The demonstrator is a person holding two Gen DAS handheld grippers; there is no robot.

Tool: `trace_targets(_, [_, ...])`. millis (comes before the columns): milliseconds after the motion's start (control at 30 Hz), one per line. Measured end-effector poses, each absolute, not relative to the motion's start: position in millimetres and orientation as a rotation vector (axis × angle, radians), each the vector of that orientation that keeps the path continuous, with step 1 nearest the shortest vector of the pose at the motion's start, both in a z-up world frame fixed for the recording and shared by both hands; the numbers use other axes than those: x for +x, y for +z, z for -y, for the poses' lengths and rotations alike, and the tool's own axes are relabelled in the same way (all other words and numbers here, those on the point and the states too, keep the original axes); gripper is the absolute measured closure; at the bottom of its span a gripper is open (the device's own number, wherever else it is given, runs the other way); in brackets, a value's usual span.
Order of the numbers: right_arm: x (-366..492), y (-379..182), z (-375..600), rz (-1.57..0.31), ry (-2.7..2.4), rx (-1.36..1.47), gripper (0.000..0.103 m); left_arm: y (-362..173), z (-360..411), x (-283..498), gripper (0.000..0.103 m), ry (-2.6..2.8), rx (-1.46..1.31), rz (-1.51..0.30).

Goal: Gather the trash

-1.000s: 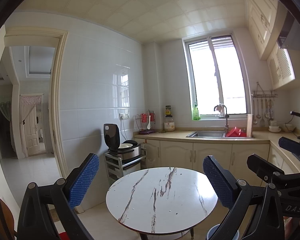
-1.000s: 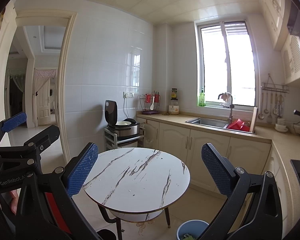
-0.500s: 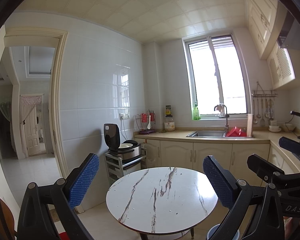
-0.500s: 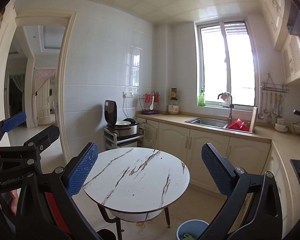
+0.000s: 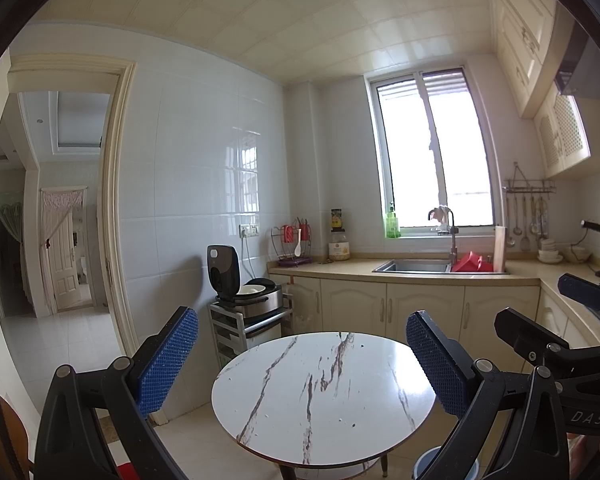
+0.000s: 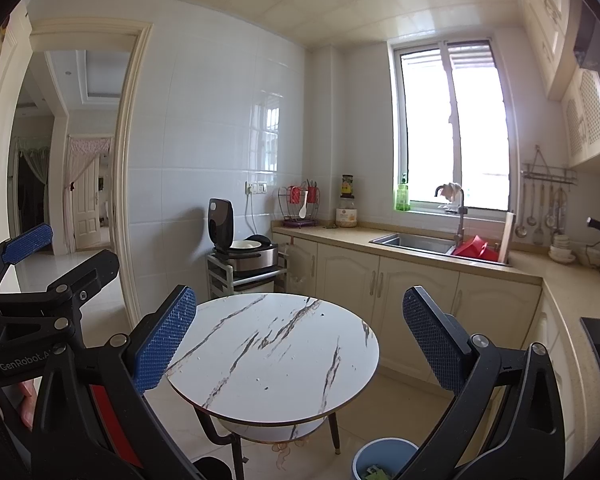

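On my far left the doorway [image 5: 60,200] leads out to a tiled hall. My left gripper [image 5: 300,368] hovers in the air with its jaws spread wide and nothing between the blue pads [image 5: 168,364]. Past it, against the tiled wall, a rice cooker [image 5: 244,292] sits with its lid up on a small metal cart [image 5: 240,328].

In the middle stands the round marble table [image 6: 276,356]. Its top looks almost bare: I can make out only a few tiny dark specks and pale crumbs, too small for me to say what they are. Under it there is a lower shelf, and something crumpled and pale lies on the floor near the table's legs, though I can't tell if it is trash.

My right gripper [image 6: 300,344] is likewise wide open and holds nothing. Down by its right finger, on the floor just beside the table, is the blue bin [image 6: 380,460], and I can see a few scraps, one of them green, already in the bottom of it. Further right the counter [image 6: 420,258] runs along under the window, with the sink [image 6: 416,242] and something red beside it.

My guess is that most of the collecting is done, if those scraps are the trash. What seems left is the crumbs on the table and perhaps that thing on the floor.
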State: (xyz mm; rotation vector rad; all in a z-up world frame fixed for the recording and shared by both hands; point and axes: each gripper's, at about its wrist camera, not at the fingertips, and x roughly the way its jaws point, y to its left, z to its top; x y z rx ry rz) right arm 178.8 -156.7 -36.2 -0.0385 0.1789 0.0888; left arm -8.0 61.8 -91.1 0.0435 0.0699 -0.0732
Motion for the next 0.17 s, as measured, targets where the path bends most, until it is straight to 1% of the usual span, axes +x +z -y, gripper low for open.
trace_targets(167, [179.0, -39.3, 156.9, -0.185, 0.088, -0.036, 0.0, -89.7, -66.7, -4.2, 0.001, -0.076, 0.042, -0.075])
